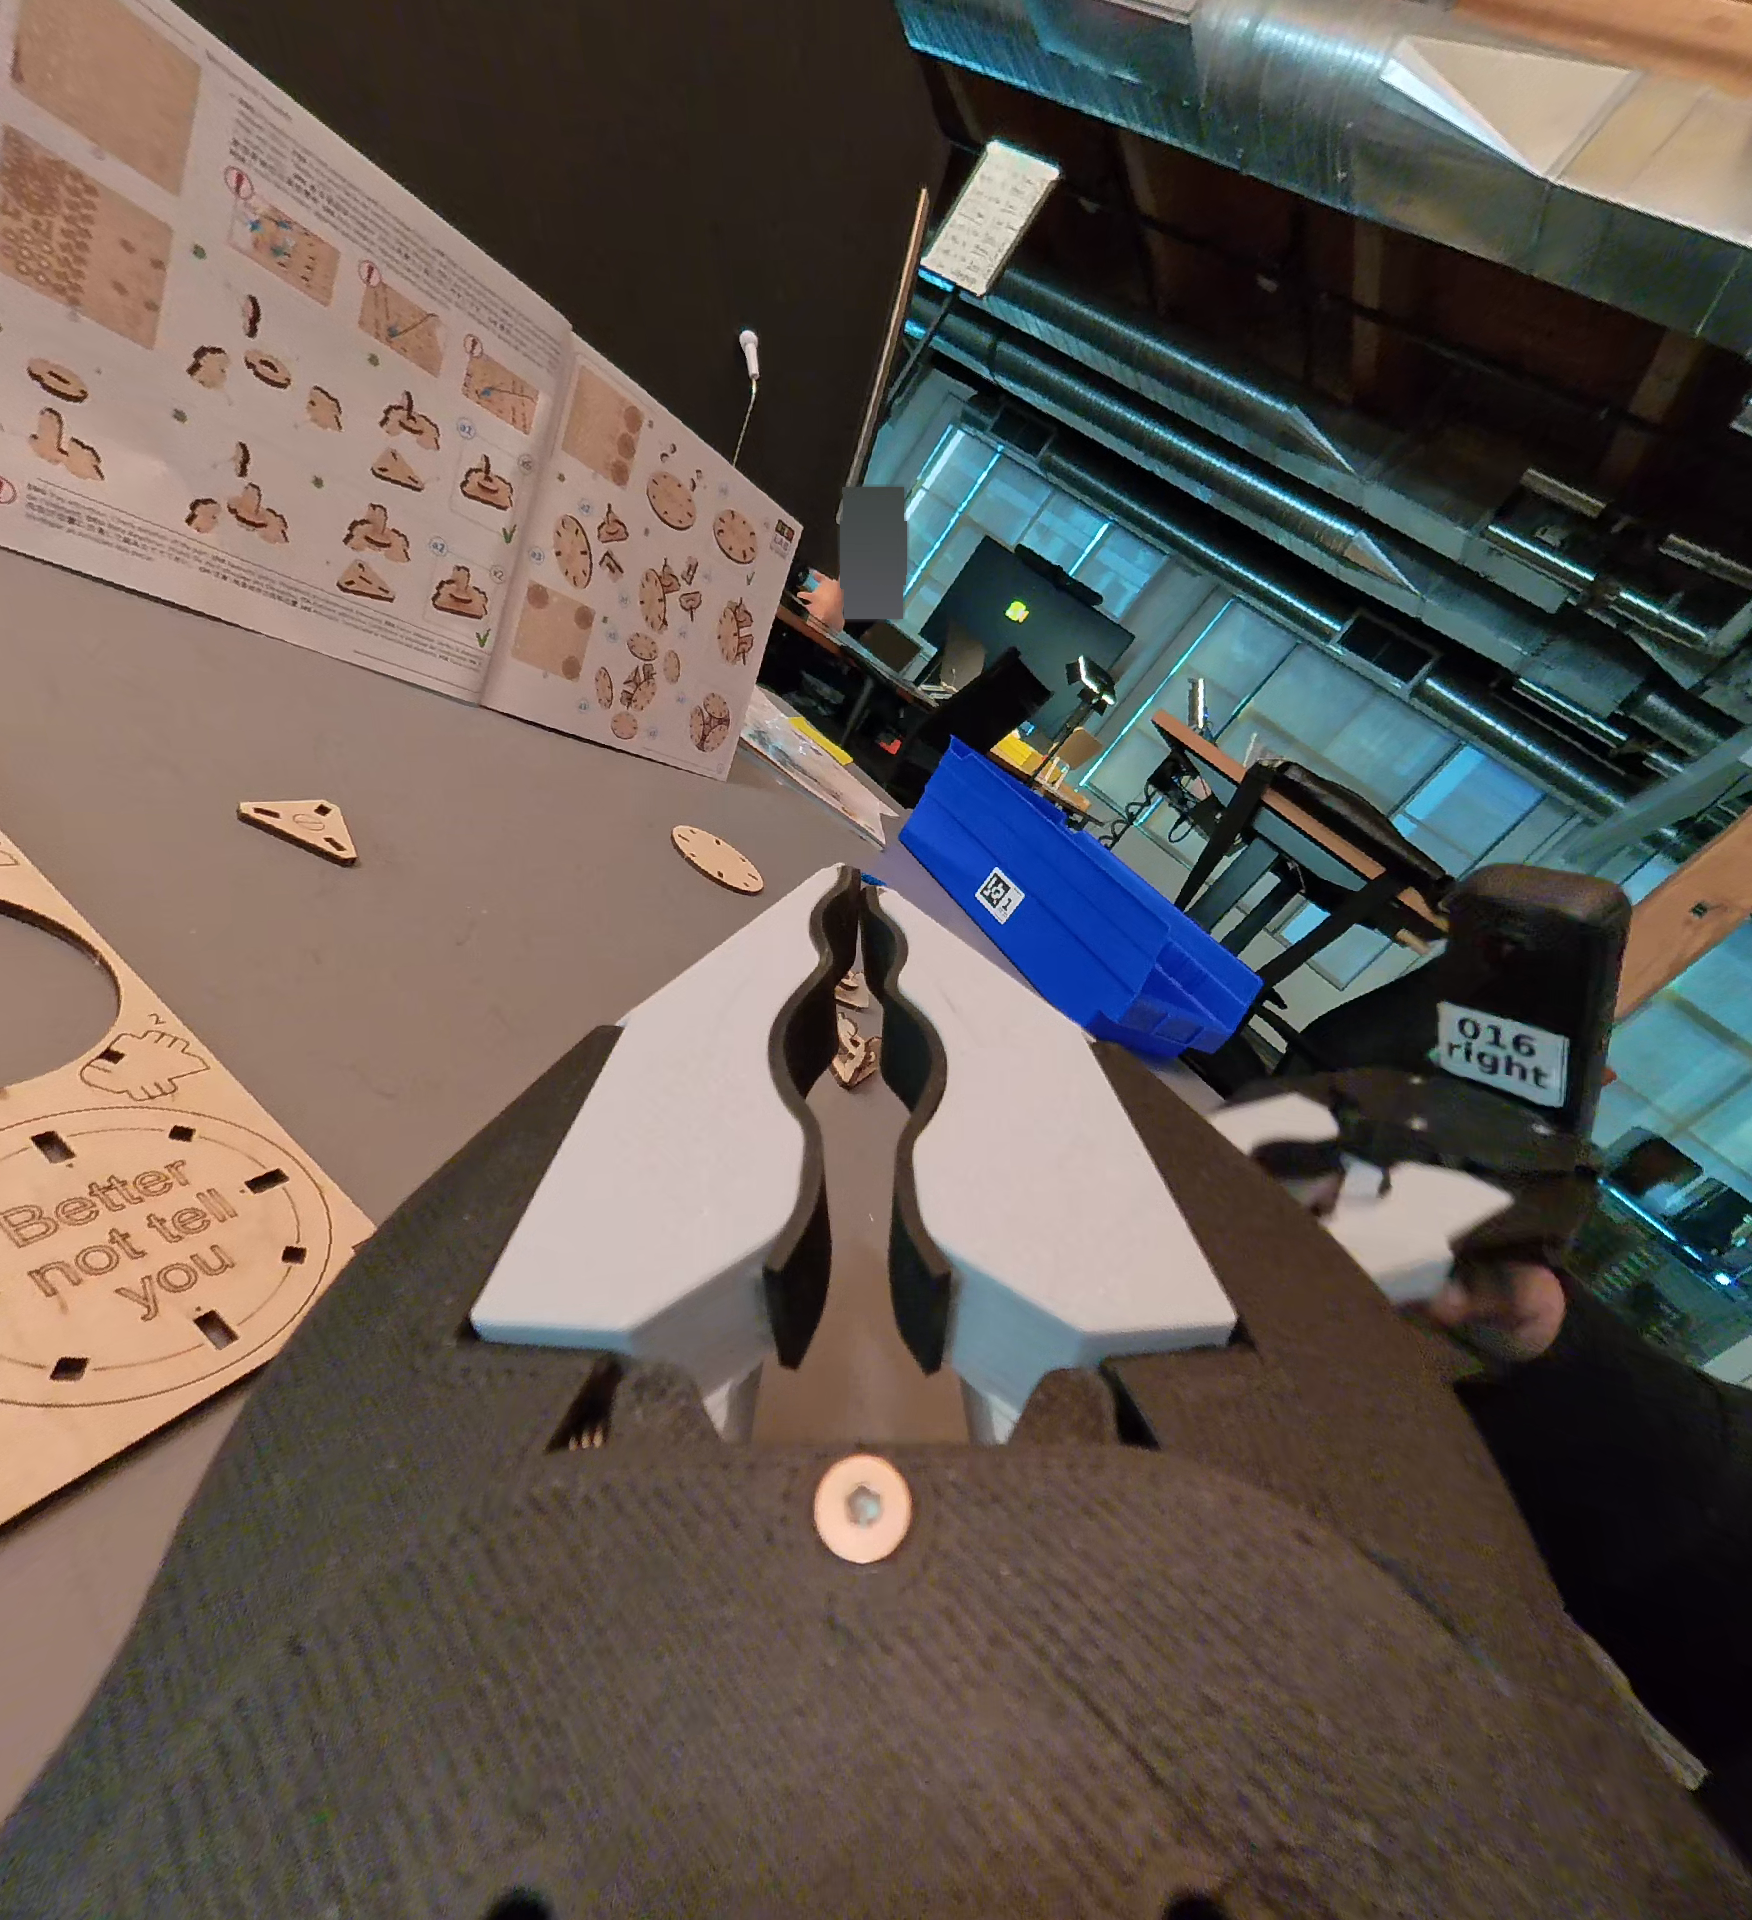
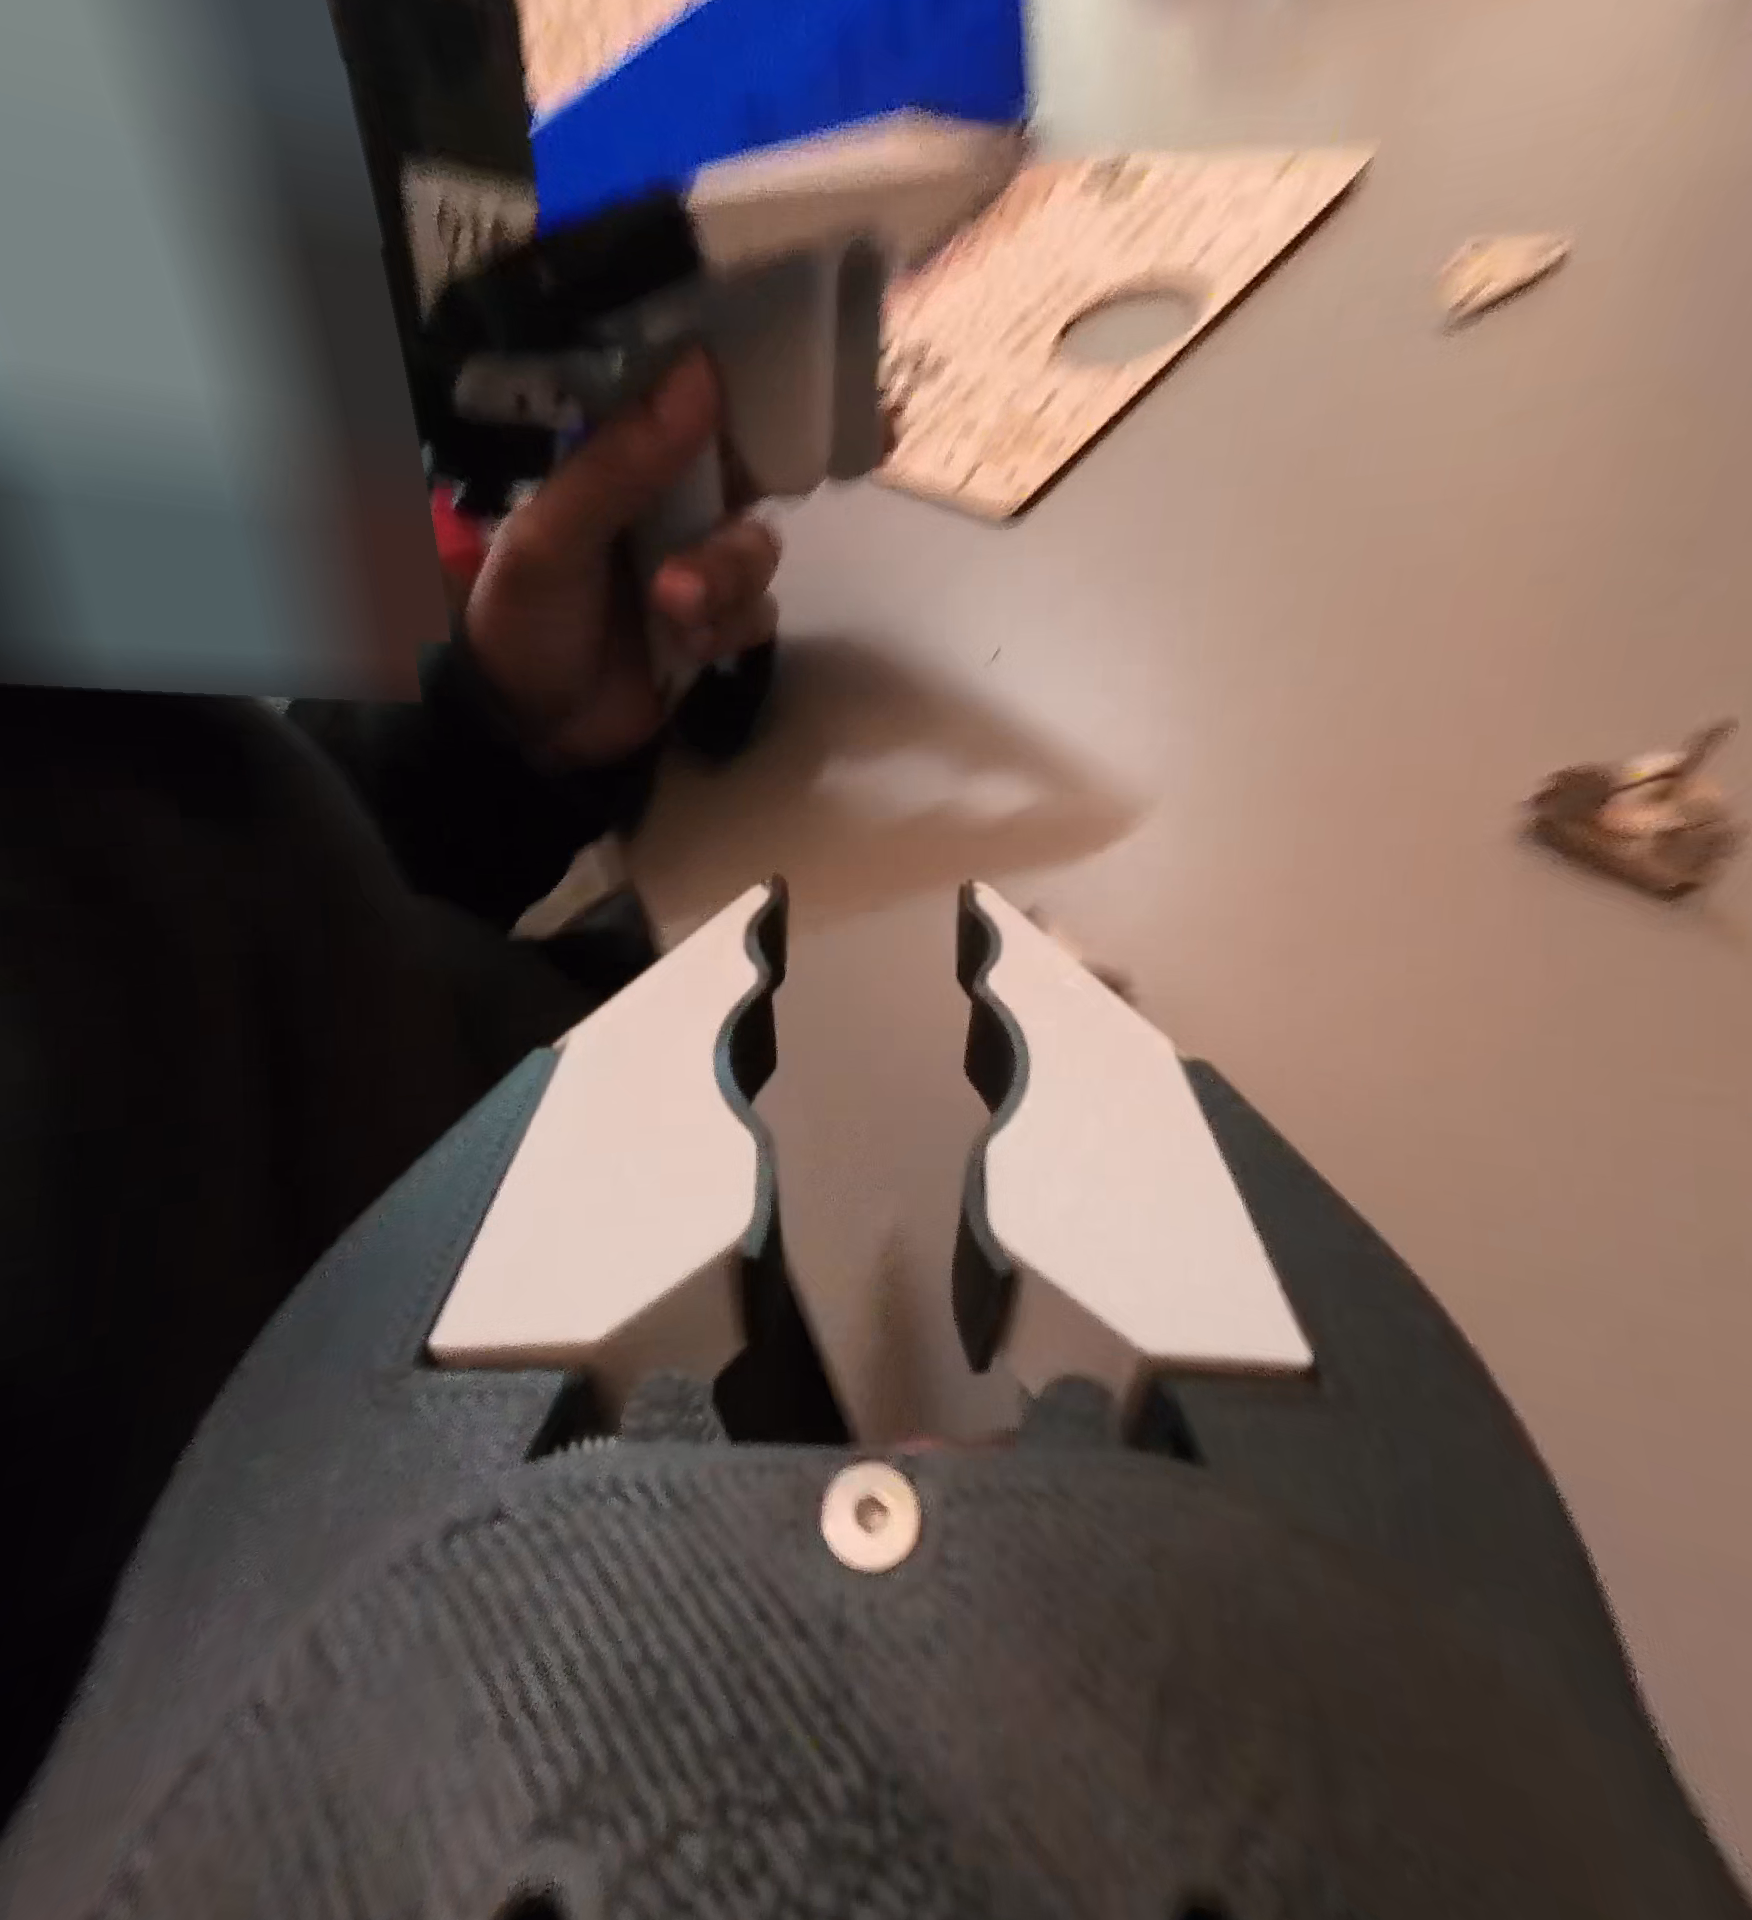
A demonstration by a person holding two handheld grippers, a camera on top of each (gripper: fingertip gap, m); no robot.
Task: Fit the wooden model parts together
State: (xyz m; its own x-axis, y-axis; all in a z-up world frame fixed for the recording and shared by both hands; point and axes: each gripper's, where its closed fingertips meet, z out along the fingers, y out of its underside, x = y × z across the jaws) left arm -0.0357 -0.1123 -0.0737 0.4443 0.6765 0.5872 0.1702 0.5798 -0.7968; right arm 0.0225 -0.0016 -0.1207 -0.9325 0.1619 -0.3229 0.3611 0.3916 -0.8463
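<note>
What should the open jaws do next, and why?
Probably swing toward the little clump of wooden pieces on the grey table. The right gripper is open with only bare table between its fingertips, and that clump lies loose off to its right.

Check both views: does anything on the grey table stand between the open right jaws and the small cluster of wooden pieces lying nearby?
Nothing visible: bare grey table separates the right gripper from the small cluster of wooden pieces, though blur hides fine detail.
</note>
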